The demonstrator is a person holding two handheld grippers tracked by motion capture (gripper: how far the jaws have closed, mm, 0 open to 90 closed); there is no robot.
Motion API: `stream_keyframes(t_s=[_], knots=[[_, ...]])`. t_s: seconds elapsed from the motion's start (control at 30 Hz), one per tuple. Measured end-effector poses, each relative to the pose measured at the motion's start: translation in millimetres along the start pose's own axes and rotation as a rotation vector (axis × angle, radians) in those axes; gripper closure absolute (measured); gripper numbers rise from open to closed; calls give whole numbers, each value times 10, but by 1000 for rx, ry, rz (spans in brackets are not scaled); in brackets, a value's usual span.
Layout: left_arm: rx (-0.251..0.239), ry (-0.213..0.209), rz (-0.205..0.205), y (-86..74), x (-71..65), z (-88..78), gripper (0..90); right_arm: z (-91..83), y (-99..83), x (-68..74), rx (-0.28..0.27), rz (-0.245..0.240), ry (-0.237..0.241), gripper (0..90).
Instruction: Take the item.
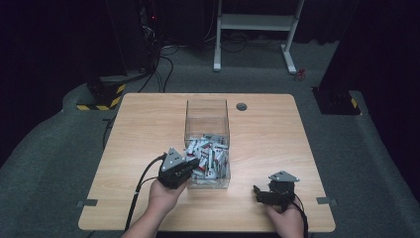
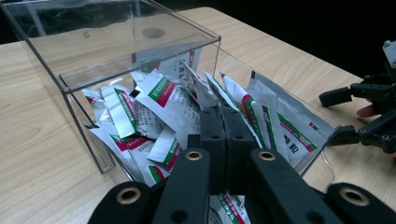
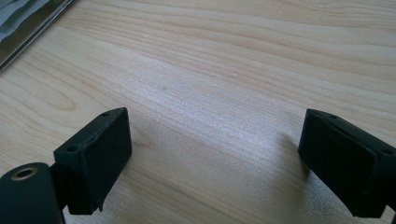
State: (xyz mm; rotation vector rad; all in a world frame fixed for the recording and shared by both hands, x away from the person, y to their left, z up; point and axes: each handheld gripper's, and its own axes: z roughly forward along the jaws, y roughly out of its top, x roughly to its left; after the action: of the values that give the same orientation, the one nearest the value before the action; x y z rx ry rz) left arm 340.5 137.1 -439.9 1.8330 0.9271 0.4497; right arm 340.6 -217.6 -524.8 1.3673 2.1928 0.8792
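Observation:
A clear plastic box [image 1: 207, 102] stands at the middle of the wooden table [image 1: 143, 129], its lower part heaped with white sachets [image 1: 212, 152] printed in green and red. My left gripper [image 1: 194, 162] reaches over the box's near left corner. In the left gripper view its jaws are pressed together among the sachets [image 2: 163, 98], so the left gripper [image 2: 226, 116] is shut, with nothing visible between the pads. My right gripper [image 1: 257, 193] rests low over bare wood to the box's right, jaws wide apart and empty [image 3: 215, 158]. The left gripper view shows this right gripper [image 2: 341, 116] as well.
A round cable hole [image 1: 241, 106] lies behind the box. Bare tabletop spreads left and right of the box. Beyond the table are a white desk frame [image 1: 255, 22], floor cables and a yellow-black striped base [image 1: 101, 99].

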Motion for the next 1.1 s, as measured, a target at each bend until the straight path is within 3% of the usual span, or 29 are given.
stream_keyframes(t_s=[1.1], knots=[[-71,26,-9,103,36,-136,892,0,0,0,0,0,1,92]])
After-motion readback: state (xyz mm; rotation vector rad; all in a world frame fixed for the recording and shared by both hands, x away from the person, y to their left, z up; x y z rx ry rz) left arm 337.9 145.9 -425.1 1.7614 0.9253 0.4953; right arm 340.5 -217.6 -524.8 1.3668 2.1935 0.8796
